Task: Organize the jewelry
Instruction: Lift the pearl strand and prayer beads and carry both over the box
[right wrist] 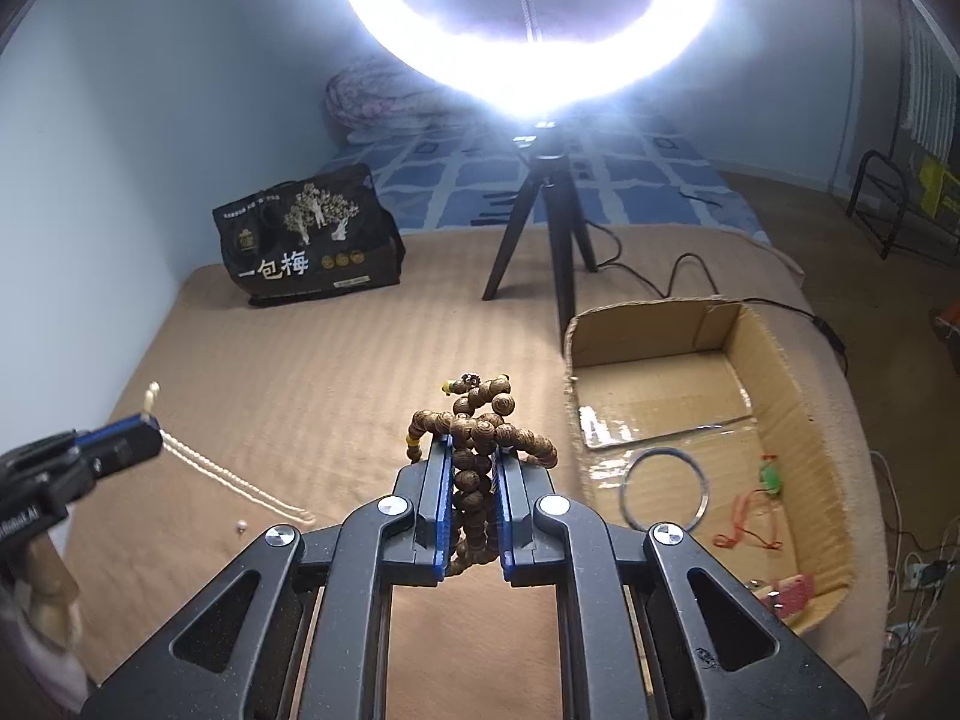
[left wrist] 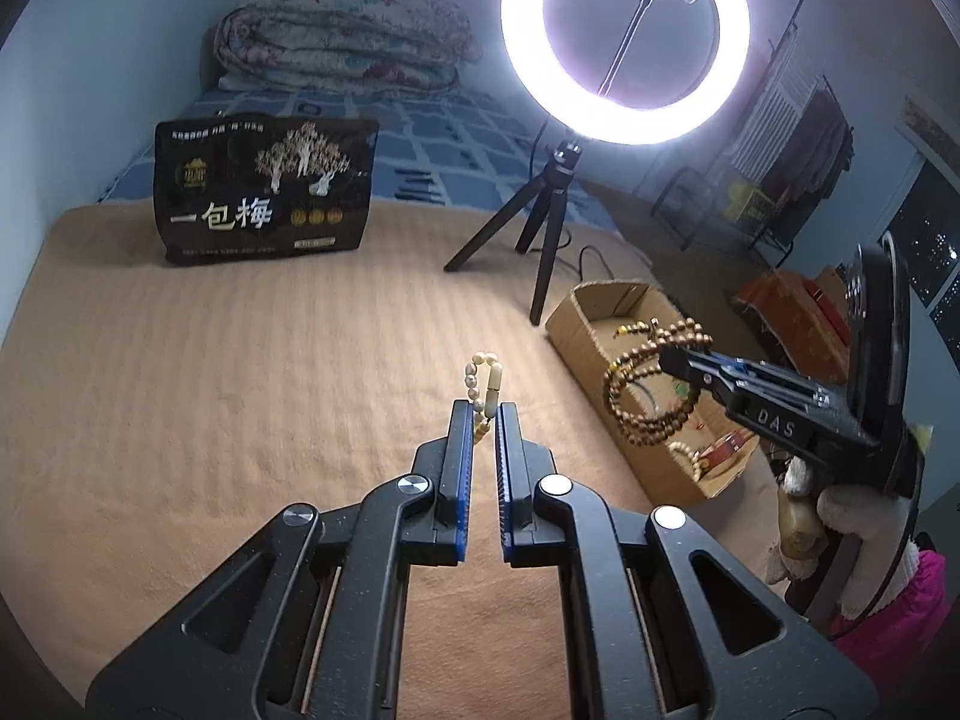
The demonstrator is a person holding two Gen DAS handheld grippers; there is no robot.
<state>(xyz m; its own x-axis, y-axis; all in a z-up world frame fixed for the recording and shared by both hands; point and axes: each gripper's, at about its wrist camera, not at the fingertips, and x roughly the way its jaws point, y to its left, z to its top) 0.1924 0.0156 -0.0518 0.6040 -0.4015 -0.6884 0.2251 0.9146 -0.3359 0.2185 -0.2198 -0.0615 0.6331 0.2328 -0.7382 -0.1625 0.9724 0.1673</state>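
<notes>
In the left wrist view, the left tool [left wrist: 485, 411] has its ribbed blue pads clamped on a strand of small cream pearl beads [left wrist: 483, 381], which loops up just past the fingertips. Below lies a tan ribbed blanket [left wrist: 210, 390] covering the bed. To the right of this tool, the right tool [left wrist: 669, 357] pinches a wooden bead mala [left wrist: 645, 381], whose round brown beads hang in loops over an open cardboard box [left wrist: 585, 324]. Beyond both tools stand a glowing ring light [left wrist: 624, 39] on a black tripod and a glossy black snack bag [left wrist: 264, 189].

In the right wrist view, the right tool [right wrist: 471, 447] is closed on the mala [right wrist: 474, 420]; grainy spherical beads bunch above and between its fingers. Right of it the corrugated box [right wrist: 780, 372] holds a thin metal bangle [right wrist: 664, 487], a red cord with a green charm [right wrist: 750, 510] and a pink item I cannot identify. At left, the left tool [right wrist: 144, 426] holds the pearl strand [right wrist: 240, 483], which trails across the blanket [right wrist: 360, 360].
</notes>
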